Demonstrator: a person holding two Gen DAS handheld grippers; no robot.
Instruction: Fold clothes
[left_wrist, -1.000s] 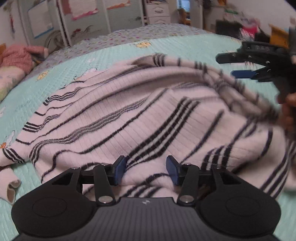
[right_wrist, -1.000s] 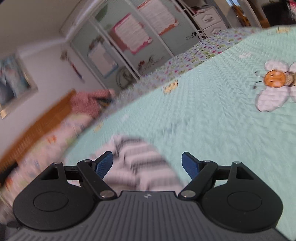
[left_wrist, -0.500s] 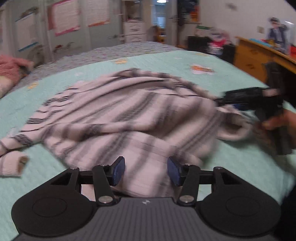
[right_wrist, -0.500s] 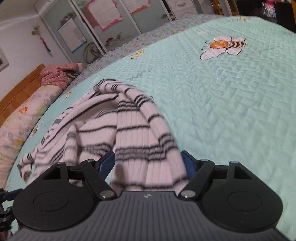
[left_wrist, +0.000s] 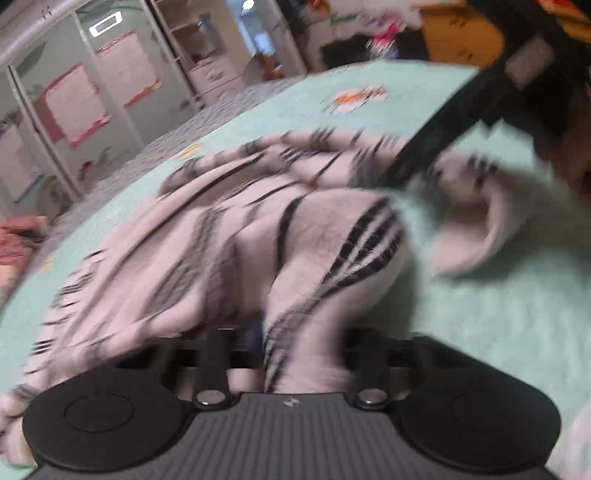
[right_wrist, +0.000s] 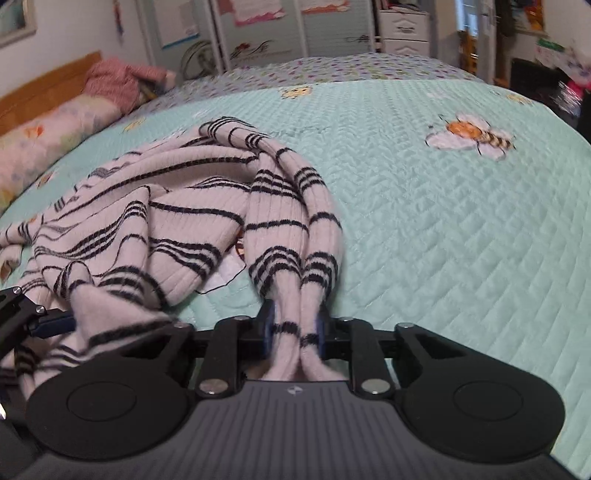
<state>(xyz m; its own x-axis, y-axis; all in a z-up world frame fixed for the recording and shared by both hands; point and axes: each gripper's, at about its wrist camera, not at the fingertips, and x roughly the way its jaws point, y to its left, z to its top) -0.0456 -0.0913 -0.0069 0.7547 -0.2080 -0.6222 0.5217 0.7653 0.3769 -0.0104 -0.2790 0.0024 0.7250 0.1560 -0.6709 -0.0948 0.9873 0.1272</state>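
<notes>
Currently at grab step: pink ribbed knit sweater with black stripes (right_wrist: 177, 221) lies crumpled on mint quilted bed cover (right_wrist: 443, 229). Right gripper (right_wrist: 293, 330) fingers closing, nearly together, bunched sweater edge pinched between blue pads. Left gripper (left_wrist: 295, 332) fingers also closing, fabric fold between them; view blurred, pad contact unclear, but cloth looks gathered tight there. Left gripper also visible at left edge of right view, touching sweater. Next, my read: lift both holds, pull apart, spread garment flat before first fold. Risk: grabbing several layers.
</notes>
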